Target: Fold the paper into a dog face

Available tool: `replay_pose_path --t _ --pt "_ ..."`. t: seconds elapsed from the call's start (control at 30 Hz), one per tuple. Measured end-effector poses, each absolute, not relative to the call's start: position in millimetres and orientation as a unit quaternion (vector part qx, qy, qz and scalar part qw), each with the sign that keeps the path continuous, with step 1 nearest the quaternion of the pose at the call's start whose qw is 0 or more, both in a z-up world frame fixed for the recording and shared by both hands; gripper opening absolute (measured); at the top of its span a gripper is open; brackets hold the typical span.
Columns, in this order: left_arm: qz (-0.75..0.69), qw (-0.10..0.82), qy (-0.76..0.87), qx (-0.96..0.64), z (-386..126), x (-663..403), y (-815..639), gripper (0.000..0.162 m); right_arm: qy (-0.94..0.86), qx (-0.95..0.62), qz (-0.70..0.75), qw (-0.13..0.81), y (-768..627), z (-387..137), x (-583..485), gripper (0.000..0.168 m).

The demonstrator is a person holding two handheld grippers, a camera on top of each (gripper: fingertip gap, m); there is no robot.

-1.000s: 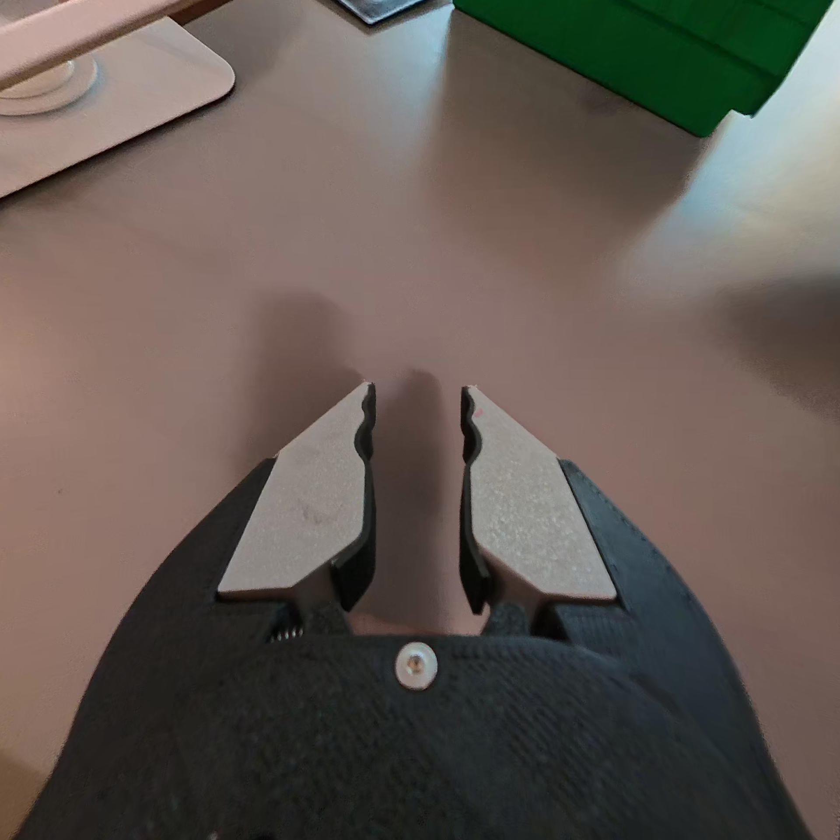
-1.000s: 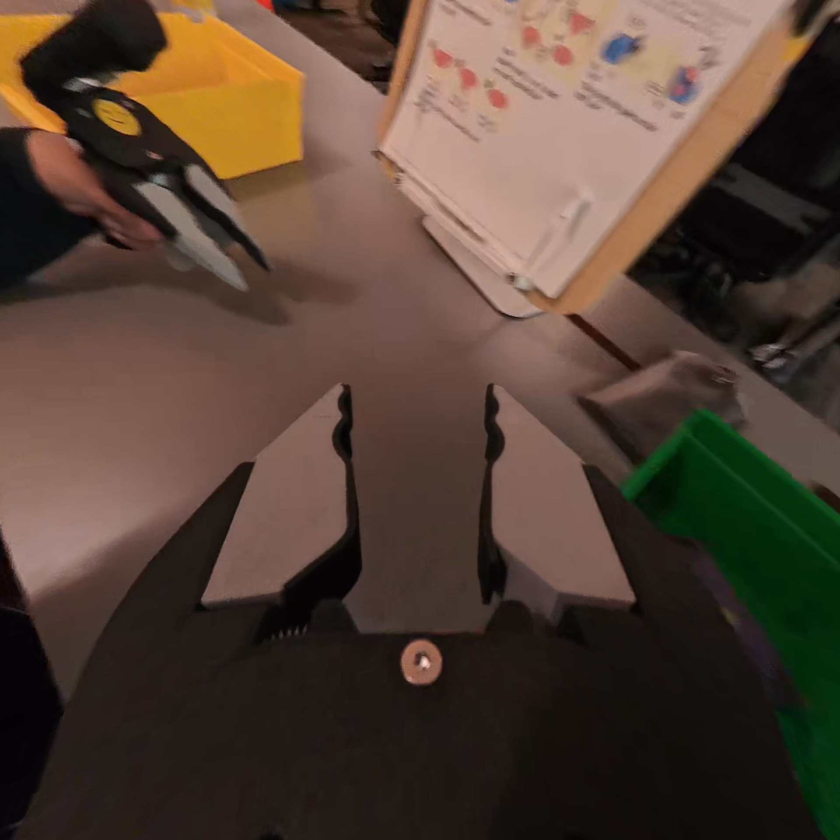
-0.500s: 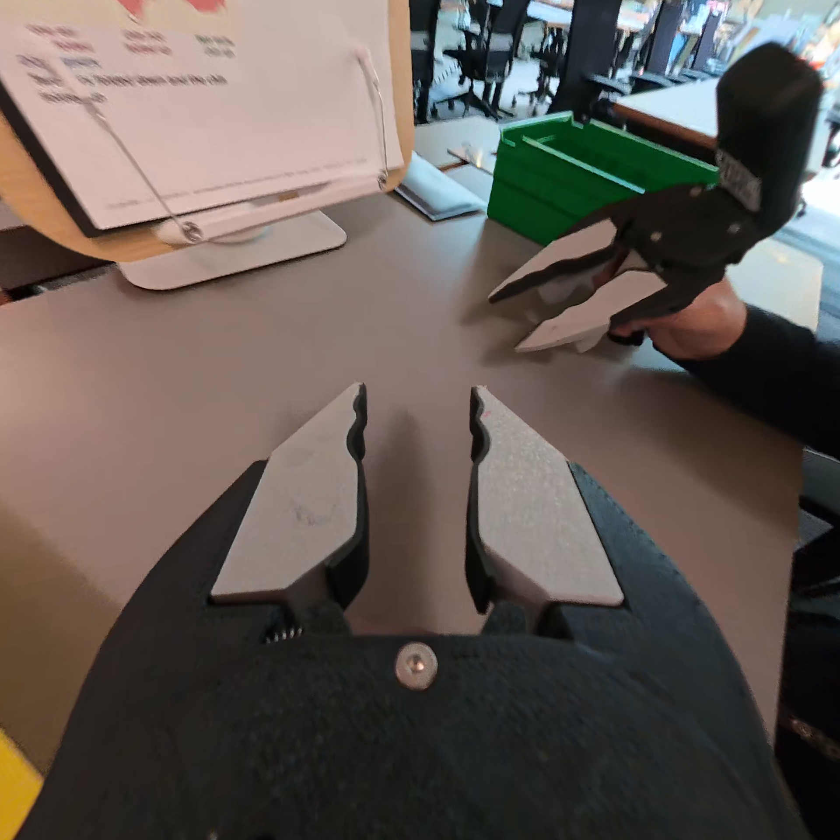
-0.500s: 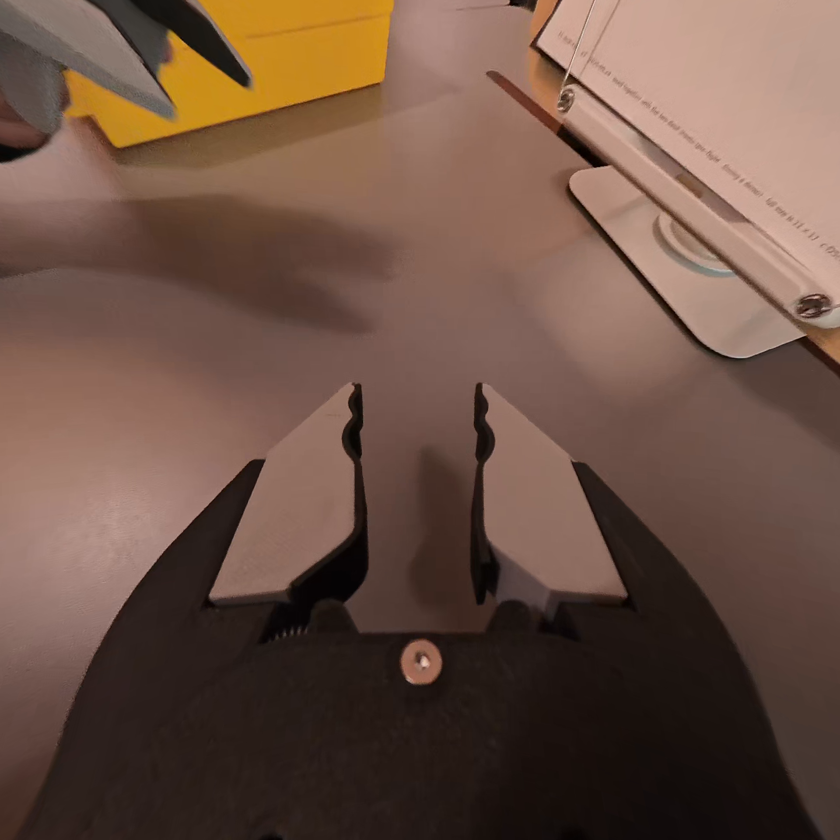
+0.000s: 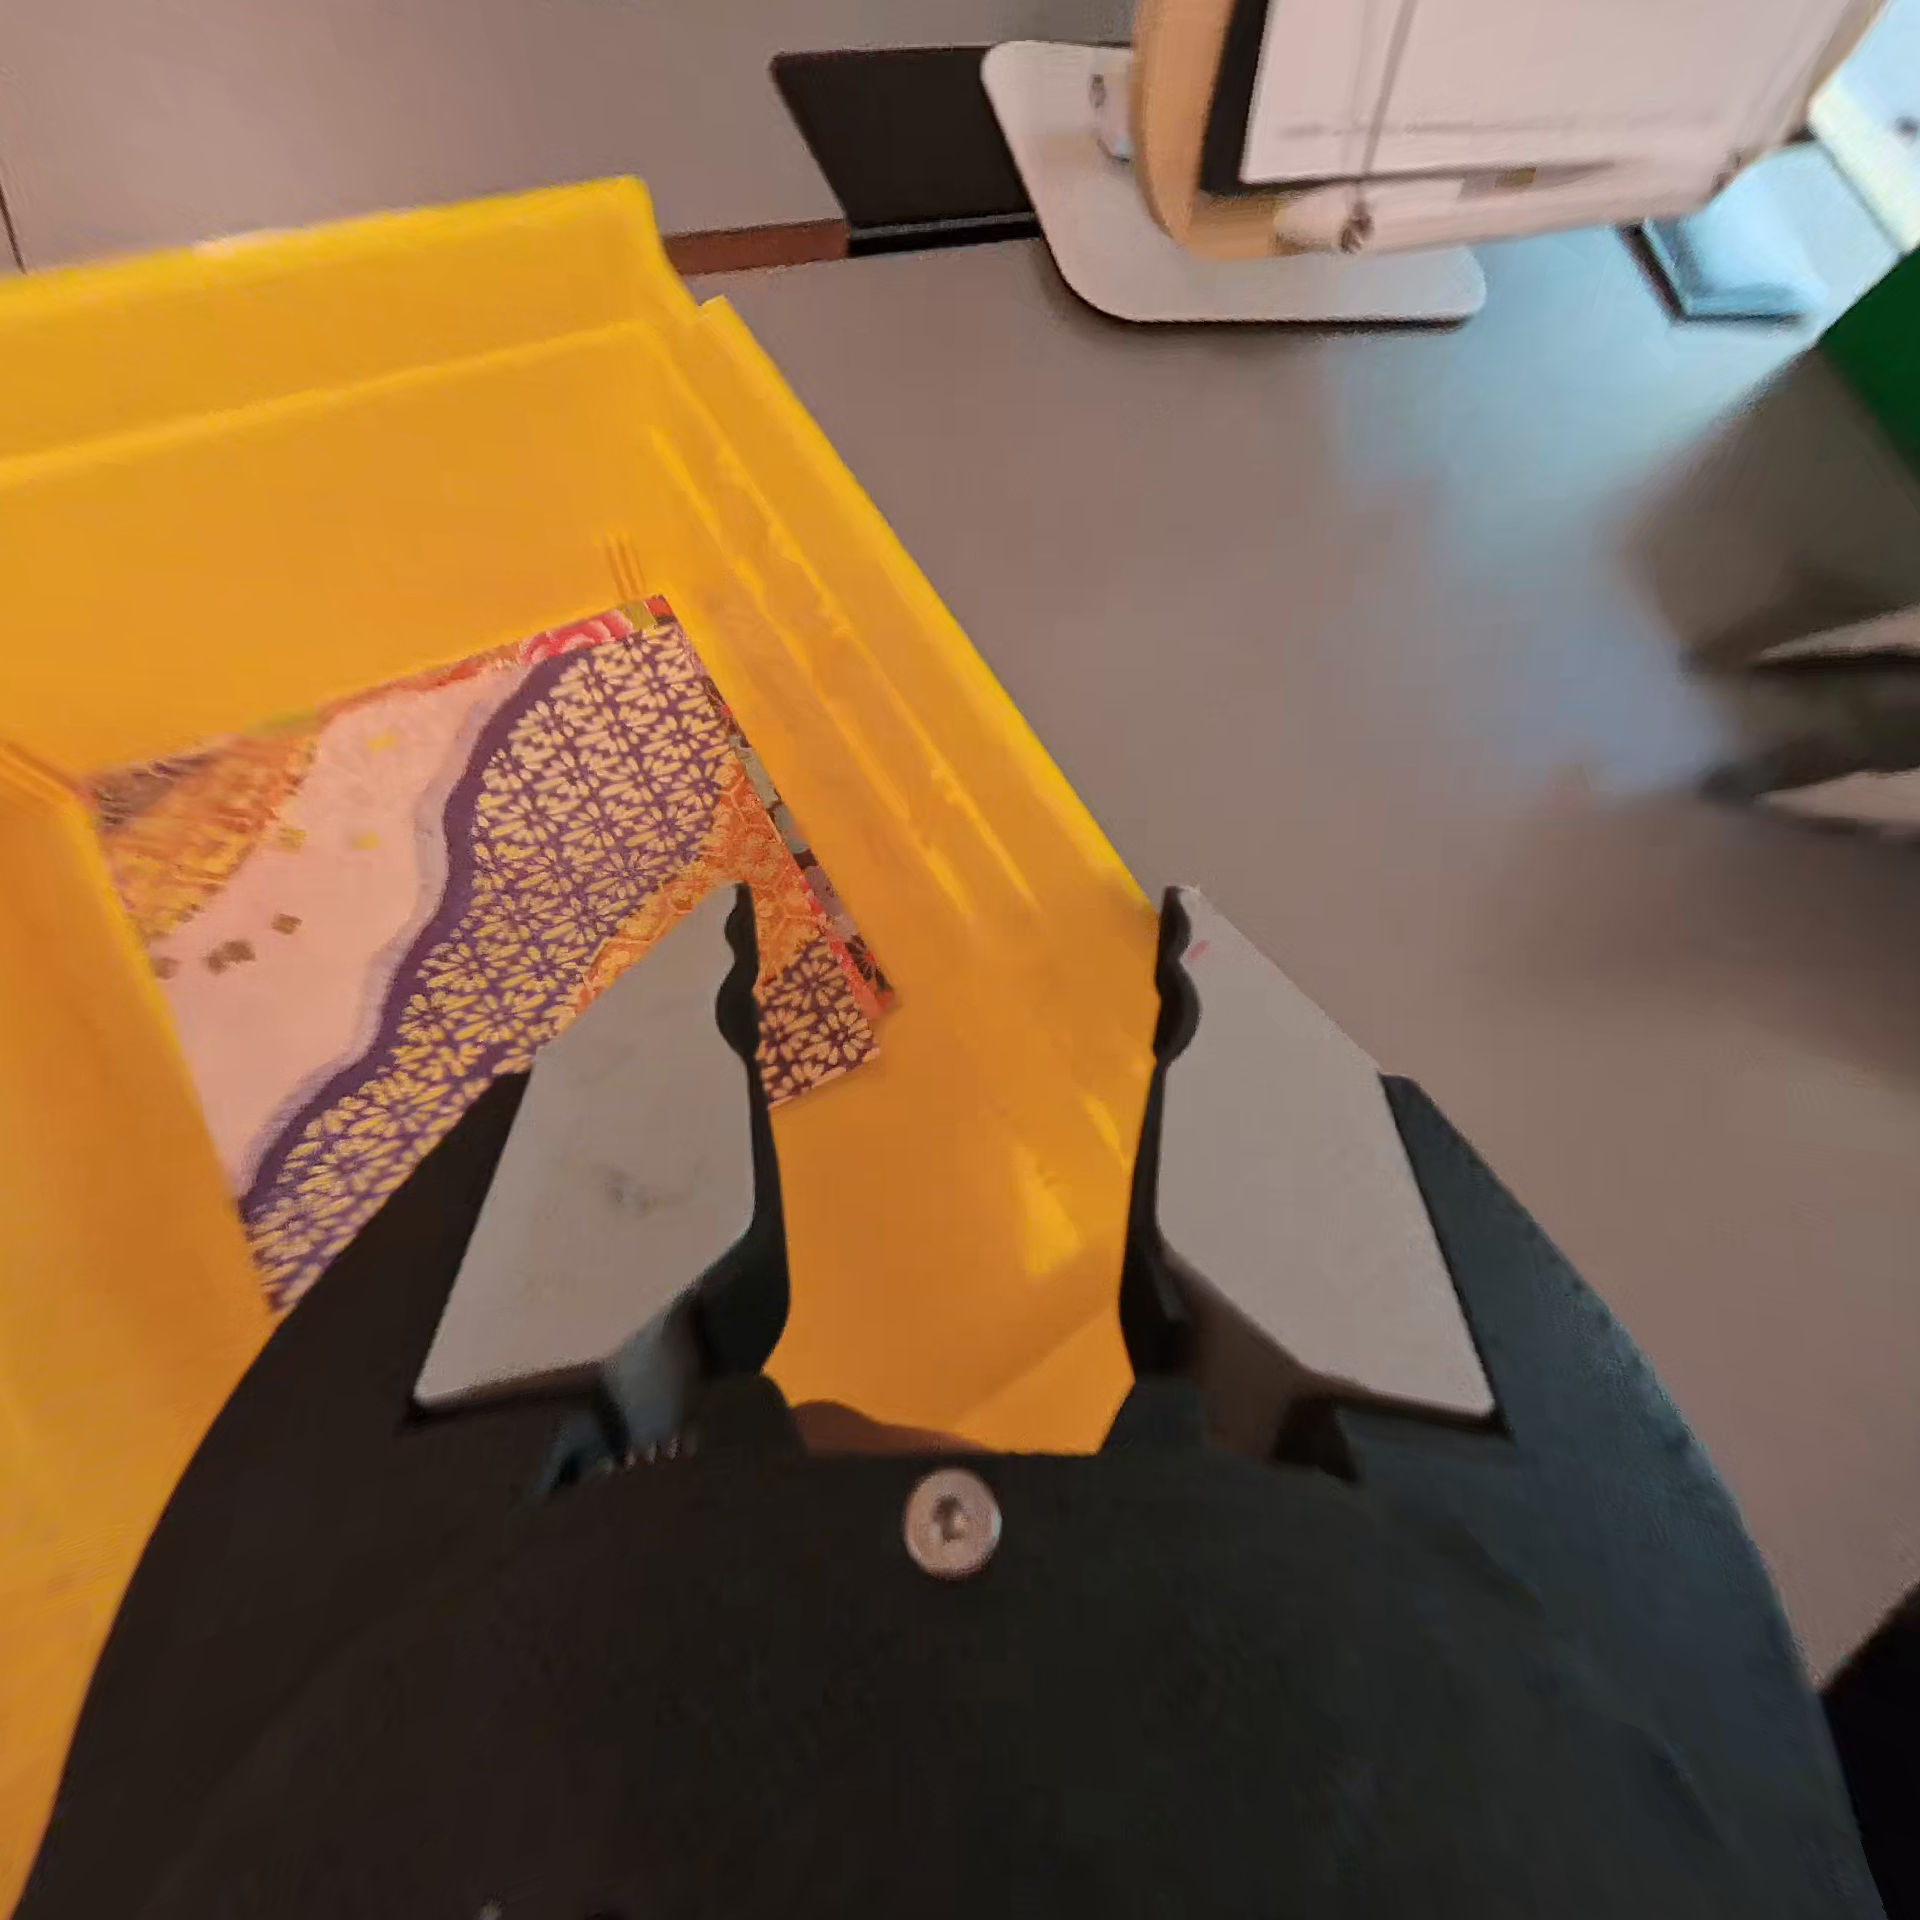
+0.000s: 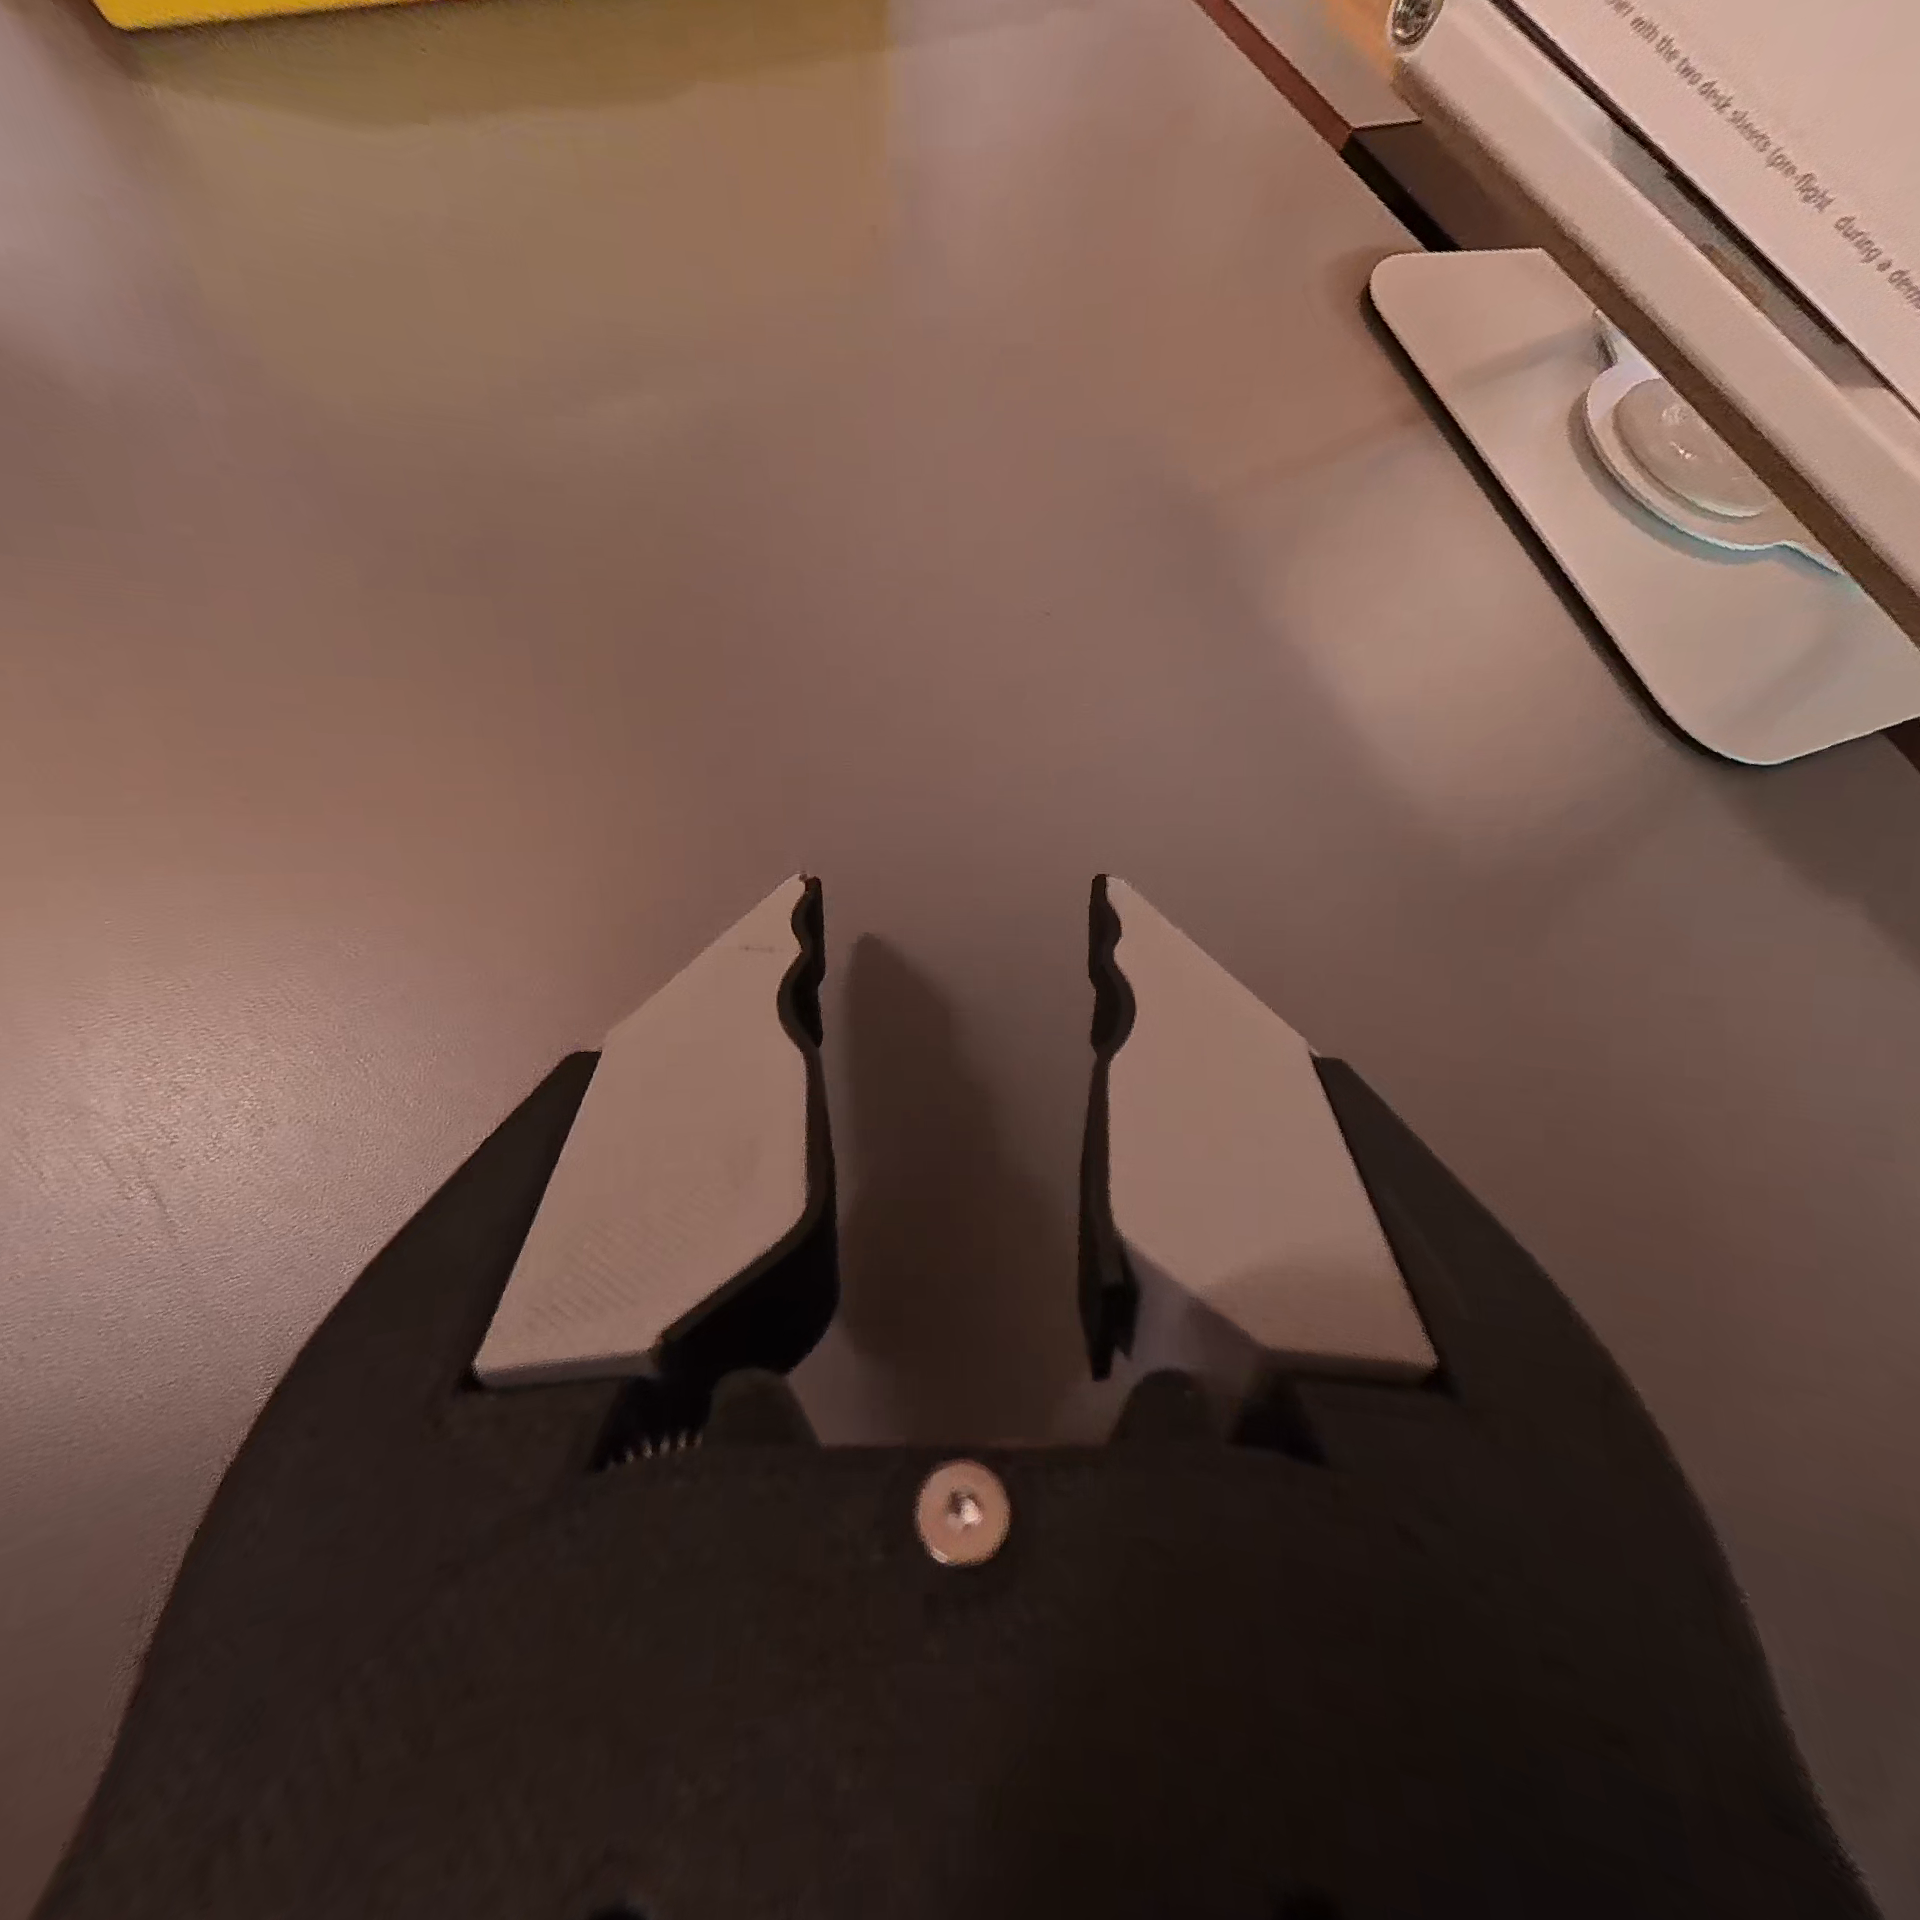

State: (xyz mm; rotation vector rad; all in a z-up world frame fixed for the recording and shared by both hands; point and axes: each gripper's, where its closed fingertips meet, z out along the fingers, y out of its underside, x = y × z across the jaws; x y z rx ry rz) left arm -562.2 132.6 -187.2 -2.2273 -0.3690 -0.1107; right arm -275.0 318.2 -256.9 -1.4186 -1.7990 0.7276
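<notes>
A patterned paper (image 5: pixel 499 862), purple, white and orange, lies flat on the floor of a yellow bin (image 5: pixel 312 468) in the left wrist view. My left gripper (image 5: pixel 961 904) is open and empty, held above the bin's right wall, its left finger over the paper's near corner. My right gripper (image 6: pixel 956 894) is open and empty, low over the bare grey table (image 6: pixel 623 520). The other gripper shows blurred at the right edge of the left wrist view (image 5: pixel 1849 727).
A white stand (image 6: pixel 1662 540) holding a board with a printed sheet (image 6: pixel 1766 125) sits to the right of my right gripper; it also shows in the left wrist view (image 5: pixel 1247 208). A green bin's corner (image 5: pixel 1881 374) is at the right. The yellow bin's edge (image 6: pixel 416 10) shows far ahead. Spacing between my two grippers at the tips: around 35 centimetres.
My left gripper has swung left from the open table to over the yellow bin and opened wider. My right gripper has moved forward and down; the left gripper has left its view.
</notes>
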Motion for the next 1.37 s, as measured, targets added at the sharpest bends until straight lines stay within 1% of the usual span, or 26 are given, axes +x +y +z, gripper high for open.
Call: replay_pose_path --t 0.03,0.1,0.17,0.27,0.3,0.33,0.37,0.4,0.43,0.53,0.57,0.6,0.63,0.67,0.7,0.73,0.77,0.93,1.13,1.23,1.27,1.3,1.37 --pt "-0.054 0.425 -0.163 -0.889 -190 -567 137 0.079 -0.699 -0.550 0.280 0.361 318 -258 -275 0.047" --pt "-0.042 0.428 -0.160 -0.889 -189 -576 143 0.083 -0.698 -0.553 0.281 0.359 319 -258 -274 0.047" --pt "-0.031 0.445 -0.163 -0.880 -178 -585 146 0.075 -0.695 -0.556 0.283 0.358 321 -258 -273 0.047" --pt "-0.059 0.511 -0.195 -0.835 -148 -600 146 0.061 -0.692 -0.560 0.288 0.354 323 -259 -272 0.047" --pt "-0.046 0.509 -0.209 -0.834 -149 -610 142 0.058 -0.692 -0.560 0.290 0.351 322 -260 -272 0.046" --pt "-0.030 0.487 -0.214 -0.846 -160 -617 139 0.059 -0.693 -0.560 0.291 0.348 321 -260 -273 0.046" --pt "-0.020 0.446 -0.215 -0.869 -178 -620 135 0.063 -0.696 -0.559 0.290 0.345 320 -261 -273 0.046" --pt "-0.014 0.401 -0.216 -0.890 -200 -622 131 0.070 -0.699 -0.558 0.287 0.344 319 -262 -273 0.046" --pt "-0.011 0.363 -0.216 -0.906 -220 -623 128 0.074 -0.702 -0.555 0.284 0.344 317 -263 -273 0.046" --pt "0.000 0.293 -0.217 -0.931 -265 -625 123 0.075 -0.713 -0.545 0.271 0.348 313 -265 -273 0.045" --pt "0.019 0.276 -0.215 -0.937 -274 -628 120 0.072 -0.716 -0.543 0.267 0.348 312 -266 -273 0.045" --pt "0.056 0.291 -0.200 -0.934 -272 -635 123 0.061 -0.718 -0.542 0.264 0.348 312 -267 -274 0.045" --pt "0.065 0.284 -0.193 -0.937 -275 -636 123 0.059 -0.719 -0.543 0.262 0.347 312 -268 -273 0.045" --pt "0.061 0.289 -0.193 -0.936 -275 -635 124 0.045 -0.720 -0.544 0.261 0.345 312 -269 -273 0.045" --pt "0.061 0.294 -0.184 -0.936 -275 -634 126 0.038 -0.719 -0.545 0.261 0.343 312 -270 -273 0.045" --pt "0.060 0.298 -0.177 -0.936 -274 -632 126 0.021 -0.719 -0.546 0.262 0.342 313 -270 -273 0.045" --pt "0.065 0.298 -0.169 -0.937 -275 -632 125 0.000 -0.718 -0.546 0.263 0.342 313 -269 -273 0.045" --pt "0.047 0.305 -0.168 -0.936 -275 -630 123 0.000 -0.718 -0.547 0.261 0.342 313 -270 -273 0.044" --pt "0.087 0.267 -0.166 -0.945 -272 -641 104 0.000 -0.717 -0.550 0.259 0.342 315 -270 -272 0.044" --pt "0.057 0.261 -0.168 -0.949 -267 -634 100 0.000 -0.718 -0.549 0.258 0.342 315 -271 -272 0.044" --pt "0.063 0.261 -0.163 -0.949 -264 -635 99 0.010 -0.718 -0.549 0.257 0.342 314 -271 -272 0.044" --pt "0.067 0.262 -0.153 -0.951 -262 -635 99 0.027 -0.719 -0.548 0.256 0.342 314 -271 -272 0.043" --pt "0.057 0.262 -0.121 -0.956 -259 -628 101 0.036 -0.721 -0.548 0.254 0.340 314 -272 -272 0.043"
